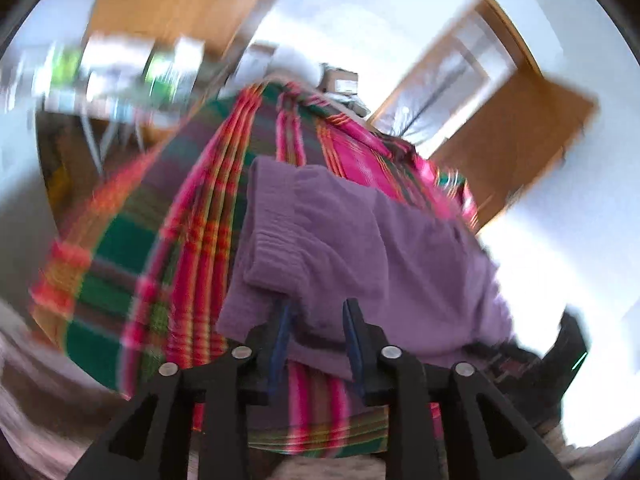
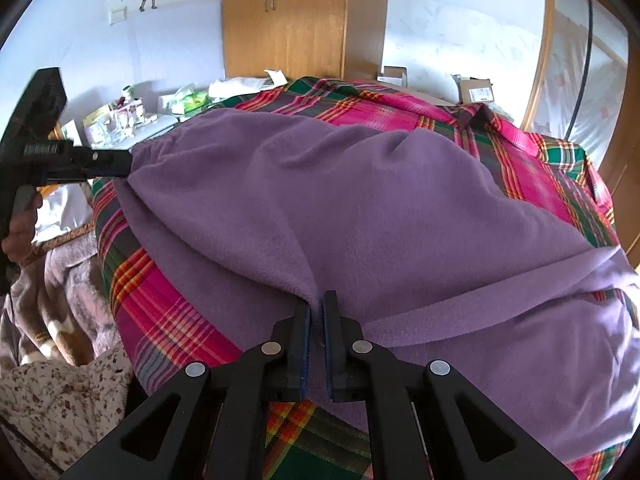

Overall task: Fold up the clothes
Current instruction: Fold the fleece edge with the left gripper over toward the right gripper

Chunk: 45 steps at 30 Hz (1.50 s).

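- Bedroom walls, a wooden wardrobe point(image 2: 286, 20) and a cluttered side surface frame a bed covered with a bright plaid bedspread point(image 2: 172, 320); that flat spread serves as the folding surface.
- On it lies a purple fleece garment point(image 2: 360, 208), spread across most of the bed, its gathered, ribbed edge toward ten o'clock in the right wrist view.
- The right gripper point(image 2: 317, 314) has its fingers drawn narrow, with only a slim gap, and a ridge of purple fleece rises between them at about twelve o'clock from the tips. I judge it is pinching the near hem, likely so the cloth can be lifted and carried over.
- Creases fan out from that pinch toward ten and two o'clock, which suggests the fabric is under light tension.
- The left gripper point(image 1: 316, 312) is much blurred. Its fingers stand moderately apart, and the garment's edge point(image 1: 360, 248) drapes over and between them; whether they actually clamp it I cannot tell.
- From the right wrist view the left gripper point(image 2: 116, 162) meets the garment's gathered edge at nine o'clock, well apart from the right one.
- Holding two separated points along the cloth probably keeps the edge straight for a clean fold.
- The fold itself looks not yet made: the garment lies mostly as a single loose layer.
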{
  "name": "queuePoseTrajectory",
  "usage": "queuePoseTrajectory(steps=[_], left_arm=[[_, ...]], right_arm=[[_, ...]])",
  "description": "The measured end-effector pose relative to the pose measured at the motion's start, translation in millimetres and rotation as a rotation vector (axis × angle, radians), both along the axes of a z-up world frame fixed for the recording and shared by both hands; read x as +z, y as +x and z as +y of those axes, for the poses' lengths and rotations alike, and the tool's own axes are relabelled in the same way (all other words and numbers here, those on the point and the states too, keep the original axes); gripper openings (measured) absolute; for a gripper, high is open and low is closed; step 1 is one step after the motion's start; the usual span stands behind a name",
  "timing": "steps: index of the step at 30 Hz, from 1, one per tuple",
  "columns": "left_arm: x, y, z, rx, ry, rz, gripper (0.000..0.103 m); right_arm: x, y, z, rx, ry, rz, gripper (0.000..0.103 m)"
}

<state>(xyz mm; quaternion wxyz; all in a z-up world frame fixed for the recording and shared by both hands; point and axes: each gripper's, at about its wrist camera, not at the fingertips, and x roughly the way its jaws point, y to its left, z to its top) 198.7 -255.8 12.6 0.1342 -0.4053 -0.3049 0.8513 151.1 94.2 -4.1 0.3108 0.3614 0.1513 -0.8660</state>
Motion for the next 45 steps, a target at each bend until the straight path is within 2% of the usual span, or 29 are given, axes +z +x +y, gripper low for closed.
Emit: queuePoseTrajectory(steps=[1, 6, 10, 11, 13, 16, 25, 31, 36, 45], left_arm=[[-3.5, -3.0, -5.3, 0.014, 0.045, -0.015, 0.030], [-17.2, -16.8, -21.6, 0.090, 0.163, -0.083, 0.030], [-22.8, -21.0, -25.6, 0.126, 0.224, -0.099, 0.030], [-22.5, -21.2, -25.7, 0.132, 0.218, -0.100, 0.030], [-21.1, -20.9, -24.8, 0.146, 0.200, -0.101, 0.021], [-16.8, -16.8, -25.4, 0.168, 0.197, -0.081, 0.016], [5.6, 1.9, -17.2, 0.198, 0.154, -0.018, 0.012], [-0.1, 10.3, -14.3, 0.216, 0.095, -0.077, 0.012], [-23.2, 6.1, -16.1, 0.242, 0.081, -0.152, 0.012], [-24.9, 8.6, -15.0, 0.241, 0.046, -0.162, 0.014]], right_arm=[[-0.1, -0.1, 0.5, -0.003, -0.004, -0.002, 0.006], [-0.5, -0.1, 1.3, -0.019, -0.020, -0.007, 0.006], [-0.6, -1.3, 1.0, -0.024, -0.022, -0.008, 0.006], [-0.5, -1.5, 0.9, -0.025, -0.022, -0.008, 0.006], [-0.4, -1.7, 1.0, -0.028, -0.024, -0.008, 0.006], [1.1, -1.3, 1.9, -0.037, -0.036, -0.005, 0.006], [20.8, 7.0, 9.8, -0.048, -0.076, 0.034, 0.005], [33.5, 17.6, 15.4, -0.026, -0.070, 0.072, 0.005], [13.3, 14.6, 11.2, -0.015, -0.030, 0.015, 0.005], [2.7, 8.3, 10.2, -0.016, -0.033, -0.035, 0.007]])
